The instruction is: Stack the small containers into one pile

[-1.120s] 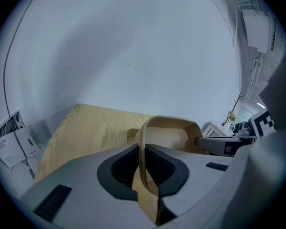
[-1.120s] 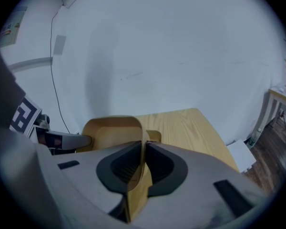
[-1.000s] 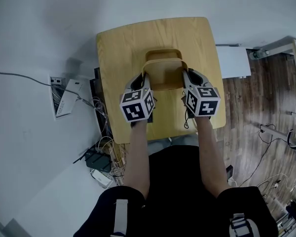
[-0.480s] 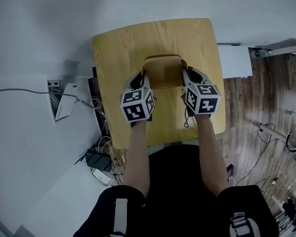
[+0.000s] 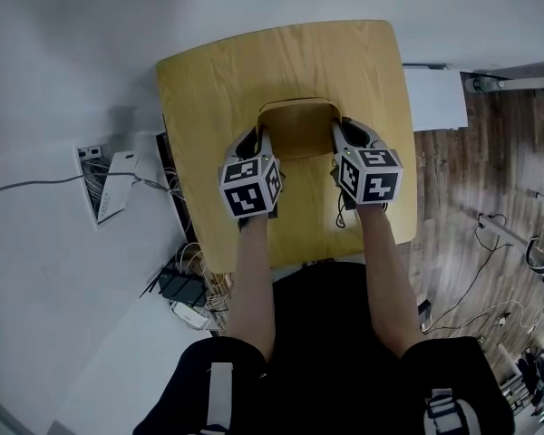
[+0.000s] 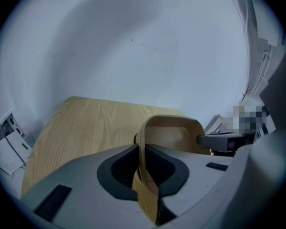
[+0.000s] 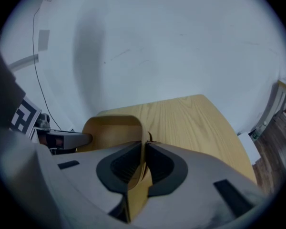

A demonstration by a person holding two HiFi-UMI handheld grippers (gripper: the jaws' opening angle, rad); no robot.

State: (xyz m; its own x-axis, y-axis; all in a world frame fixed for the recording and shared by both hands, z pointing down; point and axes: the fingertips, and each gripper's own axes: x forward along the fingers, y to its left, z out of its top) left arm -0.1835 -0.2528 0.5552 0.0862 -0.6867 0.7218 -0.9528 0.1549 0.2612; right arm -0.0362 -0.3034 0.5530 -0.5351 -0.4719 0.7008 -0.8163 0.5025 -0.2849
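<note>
Two-sided hold on a tan, round-cornered wooden container, over the middle of the pale wooden bench; resting on the bench or just clear of it, cannot tell. Clenched on the container's left wall: left tongs. Clenched on its right wall: right tongs. Only thin wall pinched on either side. Likely risks: slipping from one pinch and tipping onto the bench; twisting or cracking the wall under uneven pull; landing askew instead of nested if let go while tilted or one side first.
</note>
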